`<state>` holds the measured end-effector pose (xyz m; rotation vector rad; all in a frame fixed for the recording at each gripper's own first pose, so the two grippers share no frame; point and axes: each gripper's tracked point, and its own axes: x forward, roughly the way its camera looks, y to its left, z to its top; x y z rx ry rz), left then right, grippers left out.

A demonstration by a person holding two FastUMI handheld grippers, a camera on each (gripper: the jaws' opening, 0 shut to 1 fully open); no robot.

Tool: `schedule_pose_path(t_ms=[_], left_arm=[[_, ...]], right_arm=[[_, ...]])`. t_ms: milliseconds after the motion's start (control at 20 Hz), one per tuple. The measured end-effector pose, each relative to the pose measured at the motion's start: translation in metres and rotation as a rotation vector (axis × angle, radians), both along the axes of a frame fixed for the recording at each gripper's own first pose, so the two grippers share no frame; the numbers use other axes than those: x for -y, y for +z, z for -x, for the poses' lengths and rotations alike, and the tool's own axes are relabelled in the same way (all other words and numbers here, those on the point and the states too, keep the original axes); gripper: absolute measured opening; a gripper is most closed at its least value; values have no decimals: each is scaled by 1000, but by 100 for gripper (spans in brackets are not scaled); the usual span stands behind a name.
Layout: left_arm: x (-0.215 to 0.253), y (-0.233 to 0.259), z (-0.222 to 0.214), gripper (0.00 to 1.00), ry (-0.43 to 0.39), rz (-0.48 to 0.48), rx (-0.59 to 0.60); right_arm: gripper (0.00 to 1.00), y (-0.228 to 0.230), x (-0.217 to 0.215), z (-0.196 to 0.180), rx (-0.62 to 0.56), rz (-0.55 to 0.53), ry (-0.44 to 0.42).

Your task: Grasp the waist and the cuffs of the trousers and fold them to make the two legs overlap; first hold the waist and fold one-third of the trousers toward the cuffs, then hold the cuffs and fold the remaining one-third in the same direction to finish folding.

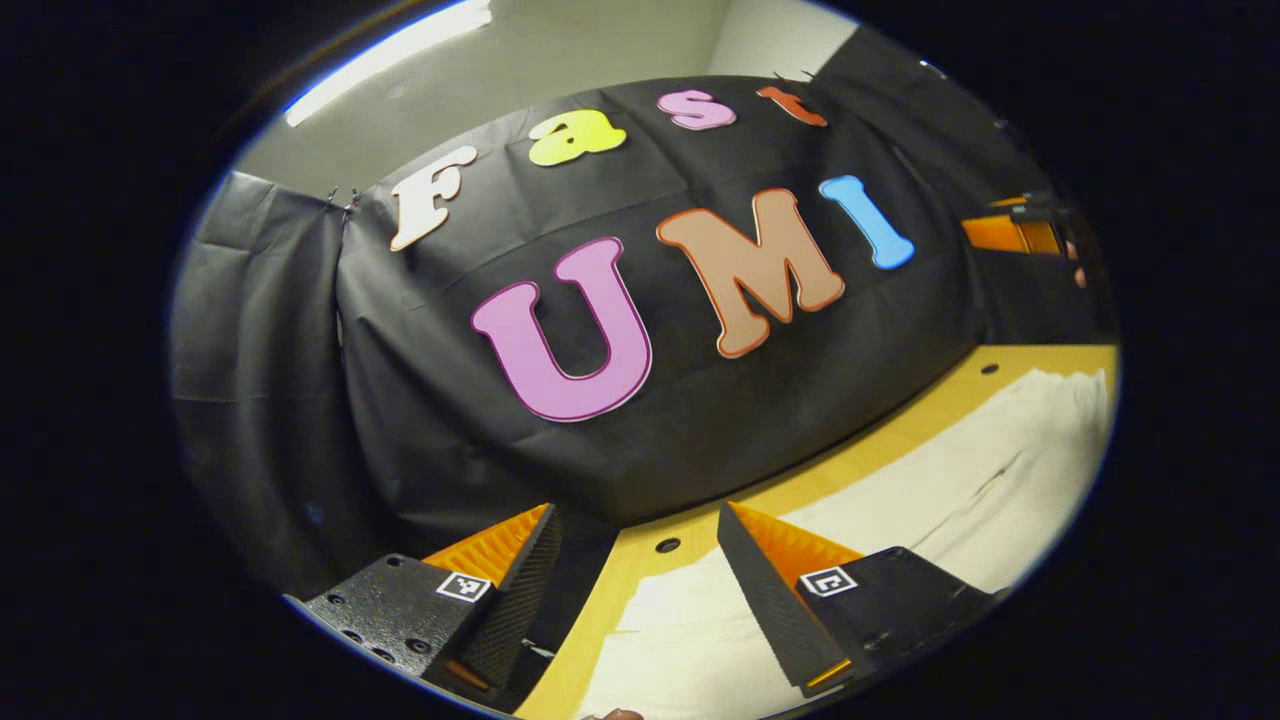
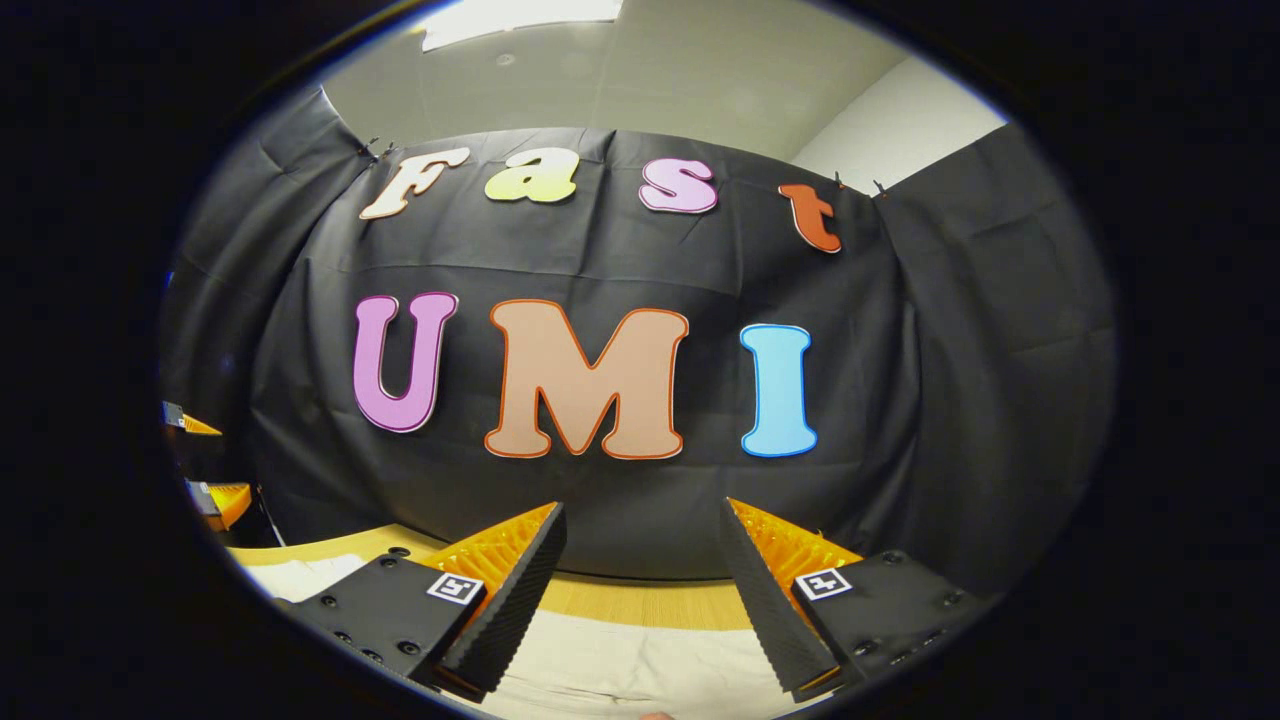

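Observation:
Cream-white trousers (image 1: 960, 480) lie flat on a yellow wooden table (image 1: 860, 455), stretching from under my left gripper toward the right edge of the left gripper view. My left gripper (image 1: 640, 520) hovers above one end of the cloth, open, with nothing between its fingers. In the right gripper view the trousers (image 2: 620, 665) show as a pale strip below my right gripper (image 2: 645, 515), which is open too and holds nothing. The other gripper (image 1: 1015, 232) appears far off at the right of the left gripper view, and at the left edge of the right gripper view (image 2: 200, 470).
The black booth cloth (image 2: 620, 250) hangs close behind the table's far edge. The table (image 2: 640, 600) has small round holes (image 1: 667, 545) near that edge. A pale wall and a ceiling light sit above the cloth.

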<state>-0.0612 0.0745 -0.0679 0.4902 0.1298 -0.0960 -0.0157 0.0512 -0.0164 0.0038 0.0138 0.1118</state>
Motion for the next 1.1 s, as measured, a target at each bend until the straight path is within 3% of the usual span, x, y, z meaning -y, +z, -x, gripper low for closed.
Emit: schedule_pose_path(t_ms=[50, 550, 800, 1100], left_arm=[[-5, -7, 5, 96, -9, -35, -19], [-45, -115, 61, 96, -122, -322, -285], [-65, -175, 94, 100, -229, -460, -471], [-86, -224, 129, 97, -381, -614, -654]], right_arm=[[98, -2, -1, 0, -3, 1, 2], [97, -24, 6, 5, -34, 8, -21], [97, -41, 15, 8, -76, -2, -43], [97, -48, 21, 12, -93, 15, -50]])
